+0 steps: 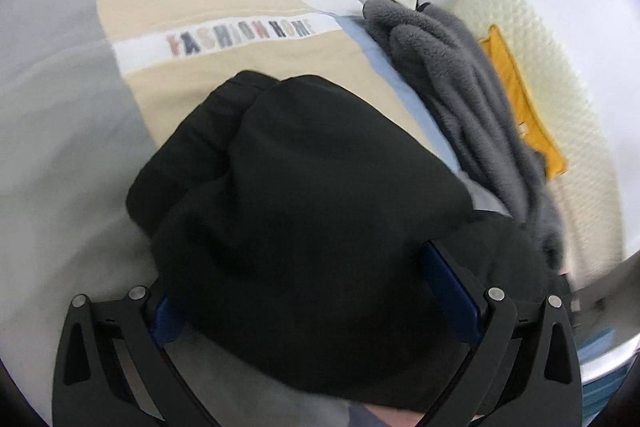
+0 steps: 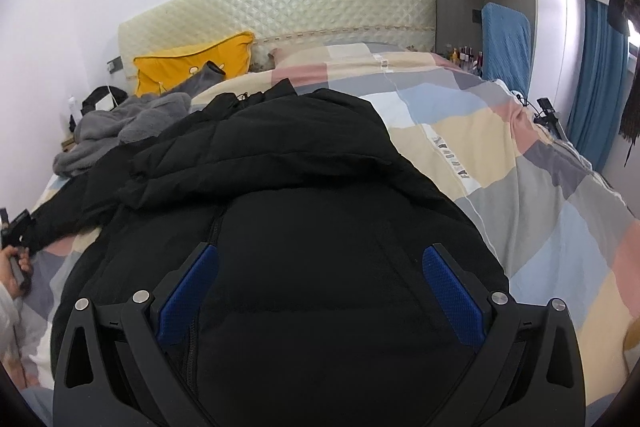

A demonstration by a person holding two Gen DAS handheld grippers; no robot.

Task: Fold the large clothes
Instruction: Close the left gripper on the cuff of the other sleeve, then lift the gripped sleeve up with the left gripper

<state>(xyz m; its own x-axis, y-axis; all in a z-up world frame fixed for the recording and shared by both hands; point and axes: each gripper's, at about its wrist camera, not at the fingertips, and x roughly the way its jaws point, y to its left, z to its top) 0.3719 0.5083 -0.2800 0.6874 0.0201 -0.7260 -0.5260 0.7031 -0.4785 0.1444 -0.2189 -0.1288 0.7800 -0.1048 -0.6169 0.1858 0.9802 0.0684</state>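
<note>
While the black puffer jacket point(image 2: 280, 187) lies spread on the bed, we see the right gripper point(image 2: 320, 283) low over its quilted, padded front, jaws wide apart with nothing between the blue textured pads point(image 2: 452, 303); contact with the fabric can't be told. A zipper runs just inside the left pad. Ahead of the jaws the hood bunches up on the soft patchwork quilt point(image 2: 520, 187). The left gripper point(image 1: 304, 287) has its jaws spread wide too, a bulky, rounded fold of the jacket point(image 1: 300, 187) filling the gap and covering one pad; whether it's pinched, we can't tell. Beyond-right of those jaws: fuzzy grey fleece point(image 1: 460, 75), yellow pillow point(image 1: 516, 99), diamond-tufted headboard point(image 1: 560, 75).
</note>
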